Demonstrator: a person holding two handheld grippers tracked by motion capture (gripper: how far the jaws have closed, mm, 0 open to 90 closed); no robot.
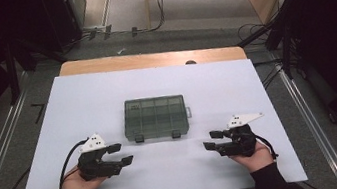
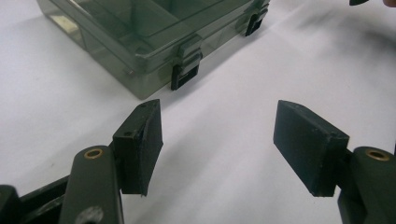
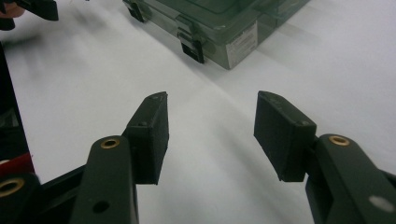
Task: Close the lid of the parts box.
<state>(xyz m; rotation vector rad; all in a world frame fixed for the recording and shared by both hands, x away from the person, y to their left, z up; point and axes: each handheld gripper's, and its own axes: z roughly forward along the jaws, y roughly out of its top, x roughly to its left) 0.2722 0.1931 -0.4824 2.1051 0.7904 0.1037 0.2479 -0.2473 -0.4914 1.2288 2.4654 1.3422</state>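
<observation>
A smoky clear plastic compartment box (image 1: 156, 117) lies closed in the middle of the white table, with two black latches on its near side. My left gripper (image 1: 119, 153) rests on the table to the box's near left, open and empty, pointing right. My right gripper (image 1: 211, 139) rests to the box's near right, also open and empty, pointing left. The left gripper view has the box (image 2: 140, 32) just beyond the spread jaws, one latch (image 2: 186, 70) nearest. From the right gripper view, the box (image 3: 219, 23) with a white label on its end lies ahead of the jaws.
The white board (image 1: 82, 102) covers a wooden table whose far edge (image 1: 151, 59) shows behind it. Cables trail from both grippers toward the near edge. Dark stands and floor cables surround the table.
</observation>
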